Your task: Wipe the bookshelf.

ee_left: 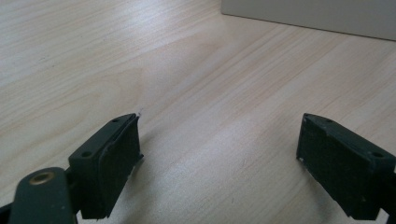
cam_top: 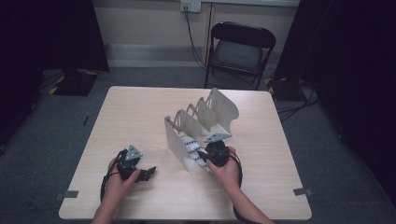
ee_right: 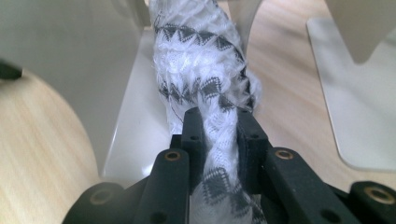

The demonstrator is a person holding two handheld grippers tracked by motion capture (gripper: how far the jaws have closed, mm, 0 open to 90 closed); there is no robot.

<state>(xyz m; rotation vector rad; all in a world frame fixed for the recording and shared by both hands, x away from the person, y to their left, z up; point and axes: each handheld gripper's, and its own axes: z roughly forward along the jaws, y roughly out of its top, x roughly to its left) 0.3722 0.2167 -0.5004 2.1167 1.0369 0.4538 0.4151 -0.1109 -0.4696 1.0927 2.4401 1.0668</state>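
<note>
The right gripper [ee_right: 219,116] clamps the white, black-zigzag knitted cloth [ee_right: 205,79] — its long axis running ahead into the grey metal divider rack [cam_top: 177,140] — while the left gripper [ee_left: 219,154] gapes empty over the bench [ee_left: 187,84].

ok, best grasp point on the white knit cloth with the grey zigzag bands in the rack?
Probably the bunched near end of the white knit cloth with grey zigzag bands, where it leaves the beige metal divider rack. Come from the open front, along the slot: its walls block the sides. The right gripper is shut there; the left gripper is open.
</note>
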